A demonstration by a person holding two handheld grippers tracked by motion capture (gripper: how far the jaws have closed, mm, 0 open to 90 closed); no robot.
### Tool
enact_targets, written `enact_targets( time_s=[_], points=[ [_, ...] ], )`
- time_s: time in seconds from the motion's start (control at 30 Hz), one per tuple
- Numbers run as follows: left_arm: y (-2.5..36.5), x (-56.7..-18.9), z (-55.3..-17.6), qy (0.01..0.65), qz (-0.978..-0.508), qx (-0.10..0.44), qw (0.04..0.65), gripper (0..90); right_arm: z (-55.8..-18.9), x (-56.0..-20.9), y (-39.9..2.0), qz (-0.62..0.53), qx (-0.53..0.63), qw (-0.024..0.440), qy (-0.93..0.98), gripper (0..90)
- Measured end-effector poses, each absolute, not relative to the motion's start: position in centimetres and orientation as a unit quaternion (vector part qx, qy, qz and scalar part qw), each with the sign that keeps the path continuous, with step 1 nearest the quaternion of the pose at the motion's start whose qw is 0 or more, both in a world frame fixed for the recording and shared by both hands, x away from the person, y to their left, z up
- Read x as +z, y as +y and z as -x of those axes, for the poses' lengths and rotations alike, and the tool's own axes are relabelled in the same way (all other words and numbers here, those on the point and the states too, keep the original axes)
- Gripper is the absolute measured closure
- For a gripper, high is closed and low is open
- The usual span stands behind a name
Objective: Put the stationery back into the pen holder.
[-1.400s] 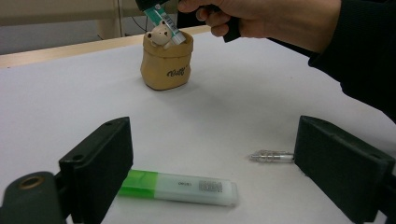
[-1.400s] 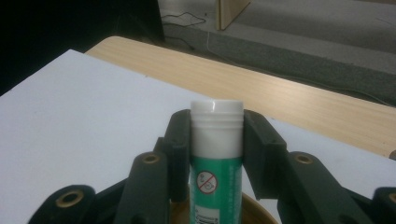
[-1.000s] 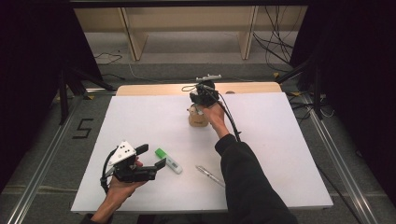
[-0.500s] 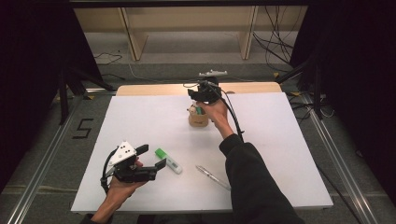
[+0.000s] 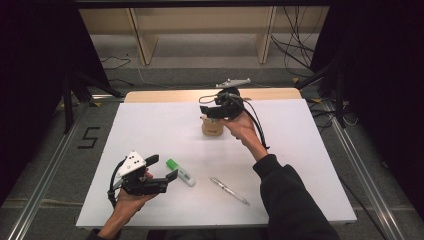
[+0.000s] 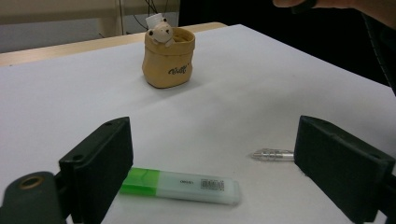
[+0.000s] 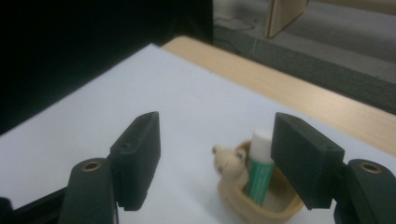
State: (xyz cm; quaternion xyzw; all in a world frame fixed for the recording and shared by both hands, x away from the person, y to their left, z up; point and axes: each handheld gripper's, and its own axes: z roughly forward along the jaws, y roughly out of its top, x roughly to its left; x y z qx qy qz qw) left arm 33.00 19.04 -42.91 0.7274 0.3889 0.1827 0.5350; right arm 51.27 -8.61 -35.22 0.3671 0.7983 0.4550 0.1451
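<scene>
Looks like a lab set up for recording: white-topped bench ringed by black curtains, metal floor rails, a taped "5" on grey floor, loose cables, bare wooden shelving behind.

Tan holder, green-and-white marker, silver pen, white table.

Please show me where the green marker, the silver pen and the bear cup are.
green marker (image 6: pixel 180 185), left gripper view, middle of its barrel.
silver pen (image 5: pixel 228 190), high view, middle of its shaft.
bear cup (image 6: pixel 168 60), left gripper view, front wall.
</scene>
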Motion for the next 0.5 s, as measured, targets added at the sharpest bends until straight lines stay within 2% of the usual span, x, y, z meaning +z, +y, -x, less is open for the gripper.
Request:
enact_targets(
  time_s=[0.27,0.5],
  points=[
    [19.1,-43.0,-33.0,0.390,-0.728,0.185,0.533,11.3,-47.9,-35.7,-9.3,-0.335,0.426,0.119,0.832,29.7],
    [19.2,-43.0,-33.0,0.392,-0.728,0.186,0.531,11.3,-45.9,-36.8,-10.0,-0.327,0.416,0.114,0.841,28.8]
  ],
)
